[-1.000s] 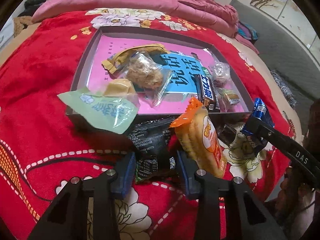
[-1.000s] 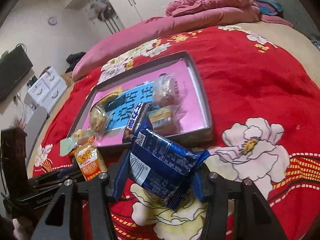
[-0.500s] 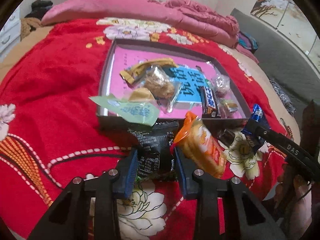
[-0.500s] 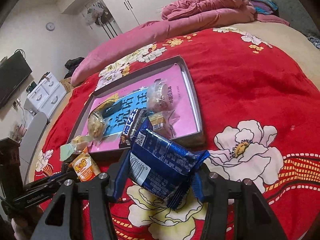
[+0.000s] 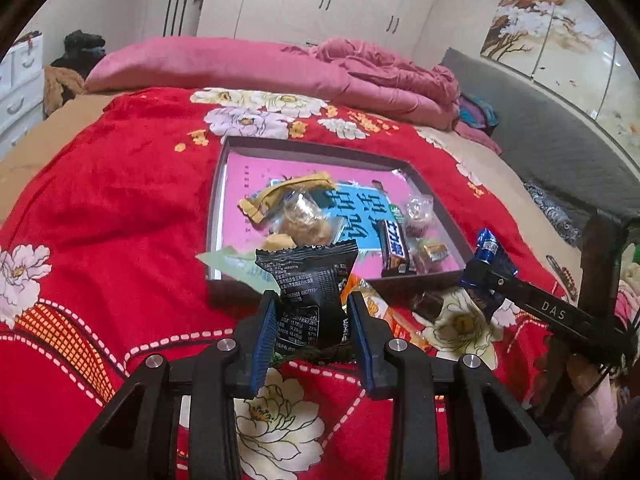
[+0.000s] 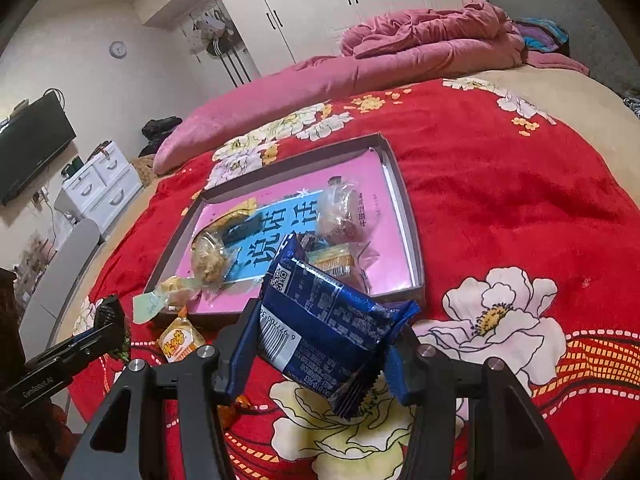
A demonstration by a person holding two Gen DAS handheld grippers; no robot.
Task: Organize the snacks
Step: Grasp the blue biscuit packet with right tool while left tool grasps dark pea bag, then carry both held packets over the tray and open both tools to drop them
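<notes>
Snacks on a red floral blanket, 2 of them gripped, 1 per gripper. Left gripper has its jaws clamped on 1 black snack packet, held upright, lifted above the blanket just near the tray's near edge. Right gripper is clamped on 1 blue snack packet, tilted, barcode end to the left, also raised over the blanket on the near side of the tray.

1 shallow grey tray sits mid-blanket with a pink and blue printed sheet as its floor. Counted inside the tray from the left wrist view: 1 yellow wrapper at the far left, 1 clear bag with a brownish cake beside it, 1 dark candy bar toward the right, 1 clear-wrapped dark sweet at the right, 1 small gold-wrapped piece near the right corner. 1 pale green packet hangs over the tray's near left corner.

Loose on the blanket: 1 orange cracker packet just near the tray, between the 2 grippers, and 1 small dark brown wrapped piece further right, close to the right gripper's tip.

1 pink duvet lies bunched at the far end.
</notes>
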